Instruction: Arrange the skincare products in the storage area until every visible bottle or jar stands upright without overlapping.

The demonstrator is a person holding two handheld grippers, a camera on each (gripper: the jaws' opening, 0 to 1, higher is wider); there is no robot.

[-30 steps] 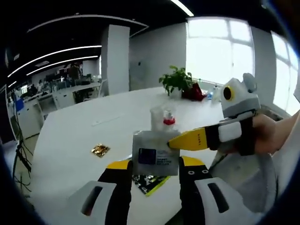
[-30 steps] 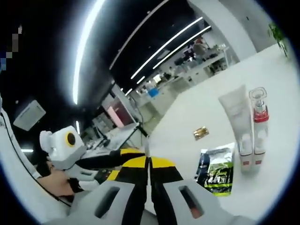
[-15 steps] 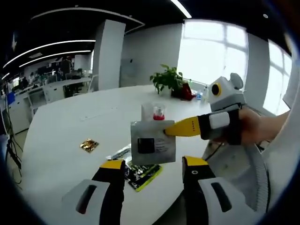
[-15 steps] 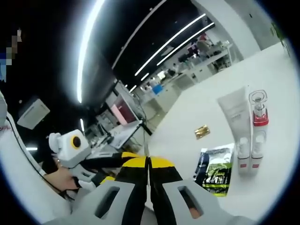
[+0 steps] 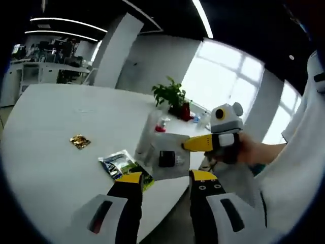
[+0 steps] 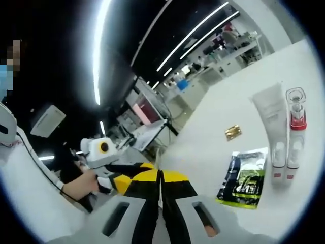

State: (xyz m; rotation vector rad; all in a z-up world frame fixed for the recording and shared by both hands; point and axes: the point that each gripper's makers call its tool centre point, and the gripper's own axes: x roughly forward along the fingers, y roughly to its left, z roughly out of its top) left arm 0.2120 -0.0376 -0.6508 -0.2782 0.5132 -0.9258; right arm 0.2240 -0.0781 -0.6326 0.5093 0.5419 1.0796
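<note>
Sachet [image 5: 167, 161] hangs mid-air over table [image 5: 45, 127] edge, pinched edge-on by right gripper [image 5: 189, 145] from 3 o'clock | left gripper [image 5: 163, 179] spread below | we judge it light, floppy, slippery; grip the seam | tube [image 6: 271, 132], pump bottle [image 6: 294, 133] upright, touching

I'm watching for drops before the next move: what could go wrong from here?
The right tongs pinch the grey foil sachet only by one edge, near the edge of the white table; it may slip and fall off. The white tube and clear red-collared bottle stand close together; a sweep of the sachet might topple both.
</note>
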